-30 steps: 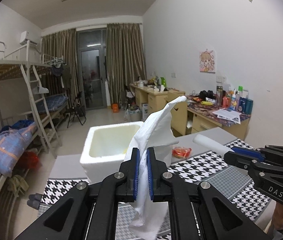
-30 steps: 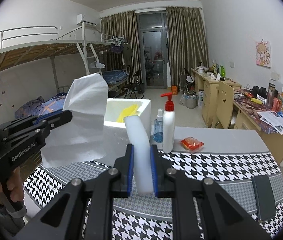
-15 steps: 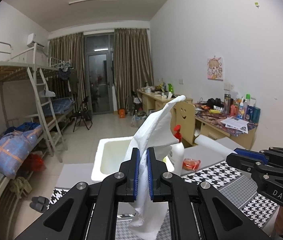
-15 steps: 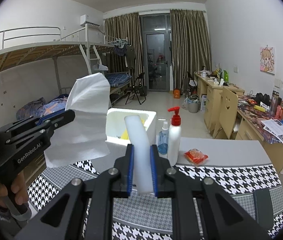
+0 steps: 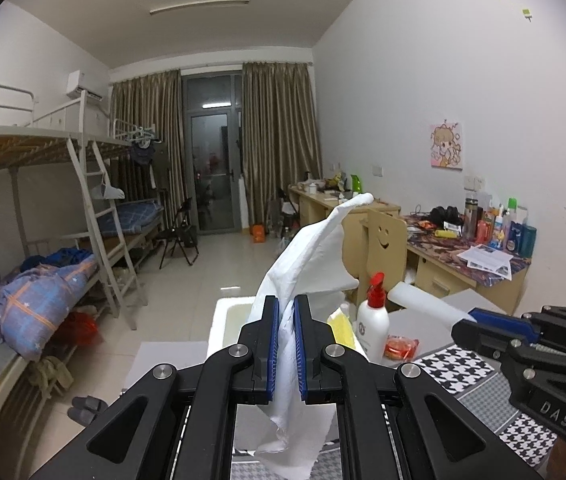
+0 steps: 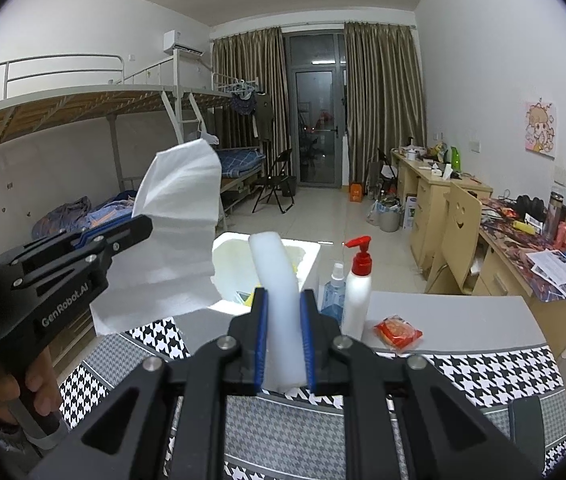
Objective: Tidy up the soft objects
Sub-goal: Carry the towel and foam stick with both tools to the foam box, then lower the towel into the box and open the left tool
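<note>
While both carried pieces hang in the air above the houndstooth-covered counter (image 6: 483, 372), the relation that matters is where the white foam box (image 6: 311, 254) lies from each of them. In the right wrist view the box sits just above centre frame, directly behind the white foam strip (image 6: 277, 280). The right gripper (image 6: 285, 344) pinches that strip low down, its jaws nearly closed on it. The strip's long axis runs up the frame and curls slightly leftward at its tip, pointing toward the box opening.

The left gripper (image 5: 285, 346) is clamped fully on a crumpled white paper towel (image 5: 311, 260). The towel stands up past the pads in a peak toward upper centre and trails ragged below them. In the left wrist view the box (image 5: 229, 320) shows just left of and behind the blue pads, so the towel looks the nearer load. I judge a short forward move would bring either piece over the opening.

Much of the box is covered. The towel and jaws hide most of it in the left view, and the strip splits it in the right. Something yellow (image 6: 249, 298) lies inside, but what it is I cannot tell. A red-pump bottle (image 6: 357, 288), a small spray bottle (image 6: 333, 290) and a red packet (image 6: 397, 332) stand on the counter just right of the box. The person's hand (image 6: 15, 388) on the left handle is cut off at the lower left edge.
</note>
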A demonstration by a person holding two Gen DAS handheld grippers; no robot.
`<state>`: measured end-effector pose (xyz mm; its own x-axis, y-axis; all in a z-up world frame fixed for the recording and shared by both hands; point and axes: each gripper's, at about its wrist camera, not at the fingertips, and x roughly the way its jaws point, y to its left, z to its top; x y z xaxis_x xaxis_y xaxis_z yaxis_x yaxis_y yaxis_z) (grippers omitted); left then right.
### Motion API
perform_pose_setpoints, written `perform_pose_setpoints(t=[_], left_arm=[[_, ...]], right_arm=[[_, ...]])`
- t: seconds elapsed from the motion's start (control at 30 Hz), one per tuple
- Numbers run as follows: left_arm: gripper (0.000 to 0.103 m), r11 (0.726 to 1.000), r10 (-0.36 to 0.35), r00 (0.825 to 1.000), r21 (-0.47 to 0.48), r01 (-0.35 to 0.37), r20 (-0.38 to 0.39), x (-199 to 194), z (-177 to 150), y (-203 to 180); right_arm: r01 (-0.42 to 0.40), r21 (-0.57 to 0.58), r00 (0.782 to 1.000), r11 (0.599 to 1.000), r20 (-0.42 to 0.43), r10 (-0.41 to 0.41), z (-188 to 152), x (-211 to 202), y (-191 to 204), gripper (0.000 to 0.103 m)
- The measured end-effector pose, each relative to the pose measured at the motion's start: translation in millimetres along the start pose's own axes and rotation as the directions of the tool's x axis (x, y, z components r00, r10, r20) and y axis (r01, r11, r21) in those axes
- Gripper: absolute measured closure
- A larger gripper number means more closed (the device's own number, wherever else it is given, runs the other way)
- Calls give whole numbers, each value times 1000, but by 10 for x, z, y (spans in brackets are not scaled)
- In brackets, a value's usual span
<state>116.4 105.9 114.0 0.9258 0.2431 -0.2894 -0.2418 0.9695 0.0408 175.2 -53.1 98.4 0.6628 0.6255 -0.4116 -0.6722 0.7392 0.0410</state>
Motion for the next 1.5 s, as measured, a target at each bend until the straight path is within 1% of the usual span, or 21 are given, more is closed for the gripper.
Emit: perform_pose_setpoints(t=[0.23, 0.73, 0.93, 1.2, 1.37, 1.4, 1.43, 1.47, 1.5], left_arm=[[94, 1000, 14, 1000, 1, -14, 11, 117, 59, 21], [95, 999, 23, 999, -31, -24, -37, 545, 69, 138], [94, 999, 27, 998, -32, -28, -48, 619, 65, 163], [94, 999, 25, 996, -33, -28, -89, 867, 31, 216], [93, 999, 31, 990, -34, -36, -141, 1091, -30, 242], [87, 999, 33, 988, -32, -38, -151, 1121, -50, 250], [69, 999, 34, 986, -27, -39, -166, 1162, -72, 258], [57, 999, 33, 984, -29, -38, -173, 1184, -79, 265], [34, 999, 34, 984, -36, -41, -176, 1195, -88, 283]], right_arm=[[12, -17, 1000, 1000, 0, -12, 124, 107, 27, 84], [30, 0, 999, 1000, -42, -30, 202, 421, -26, 84], [30, -4, 998, 1000, -51, -30, 217, 500, -15, 84], [27, -5, 998, 1000, -61, -28, 244, 615, -22, 84], [27, -5, 997, 1000, -71, -27, 243, 693, -30, 84], [26, -6, 997, 1000, -74, -26, 244, 710, -31, 84], [27, -6, 997, 1000, -77, -27, 245, 729, -33, 84], [29, -6, 996, 1000, -80, -29, 248, 753, -33, 84], [30, -5, 996, 1000, -82, -30, 249, 765, -33, 84]])
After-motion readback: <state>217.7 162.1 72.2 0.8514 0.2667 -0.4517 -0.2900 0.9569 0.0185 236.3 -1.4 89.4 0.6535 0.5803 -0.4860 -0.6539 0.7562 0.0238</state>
